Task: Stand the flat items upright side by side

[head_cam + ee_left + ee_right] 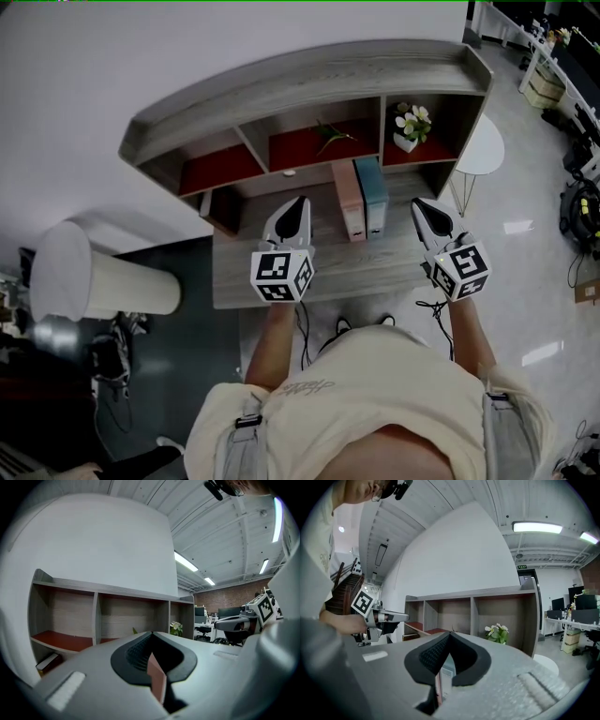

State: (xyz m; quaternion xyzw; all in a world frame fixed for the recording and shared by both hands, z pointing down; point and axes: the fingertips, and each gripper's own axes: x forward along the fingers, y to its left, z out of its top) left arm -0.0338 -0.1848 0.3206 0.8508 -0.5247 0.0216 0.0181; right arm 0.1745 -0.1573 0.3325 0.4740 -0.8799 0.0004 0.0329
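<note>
Two flat file boxes stand upright side by side on the grey desk [375, 267], under the shelf: a pink one [349, 199] and a teal one [372, 195] touching its right side. My left gripper [298, 202] hovers just left of the pink box, shut and empty. My right gripper [419, 204] hovers to the right of the teal box, shut and empty too. In the left gripper view the shut left gripper [151, 634] partly hides the pink box [157, 679]. In the right gripper view a strip of the teal box [443, 677] shows below the shut right gripper [450, 633].
A wooden shelf unit [309, 84] with three compartments spans the back of the desk. A white-potted flower [411, 127] fills its right one. A dark book [223, 208] lies at the desk's left end. A round white side table [483, 150] stands to the right.
</note>
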